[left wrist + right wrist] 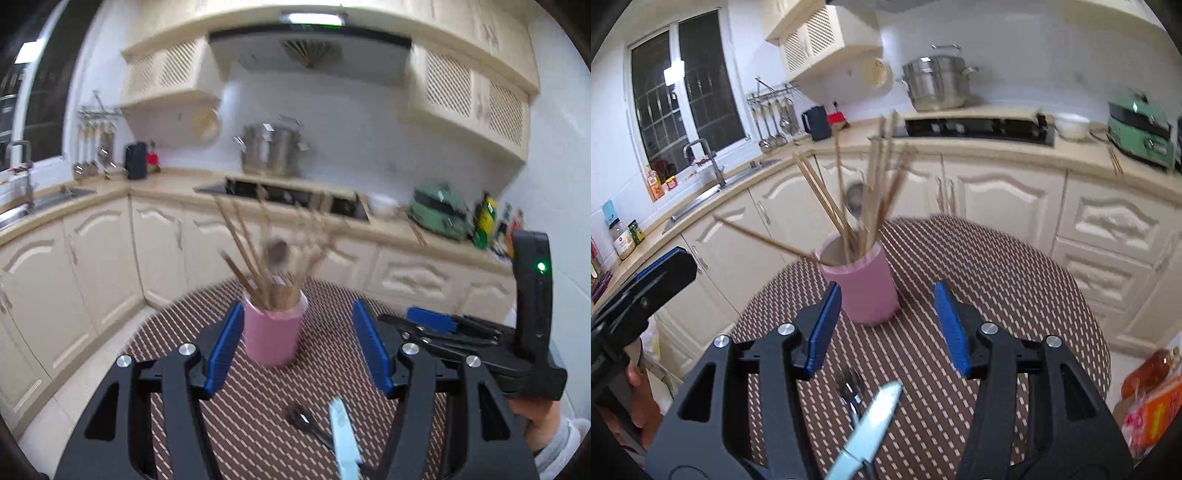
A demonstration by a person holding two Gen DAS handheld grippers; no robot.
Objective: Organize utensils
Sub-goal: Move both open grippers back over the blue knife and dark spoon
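We see a kitchen arranged around a black hob (975, 127) set into a beige L-shaped countertop (997, 147), with cream panelled base cabinets (1004, 195) below it and lattice-fronted wall cabinets (476, 96) and an extractor hood (310, 55) above it. On the white wall behind the hob stands a steel stockpot (938, 86); to its left we find a dark kettle (816, 122), a rail of hanging ladles (772, 114), a sink with tap (701, 162) and a dark barred window (683, 92). To the hob's right sit a white bowl (1071, 124) and a green appliance (1139, 131).

The left black plastic gripper (297, 349) and the right black plastic gripper (886, 325) each have ridged blue pads and round silver screws. A small green light glows at three o'clock. Grey sleeve, bare skin.
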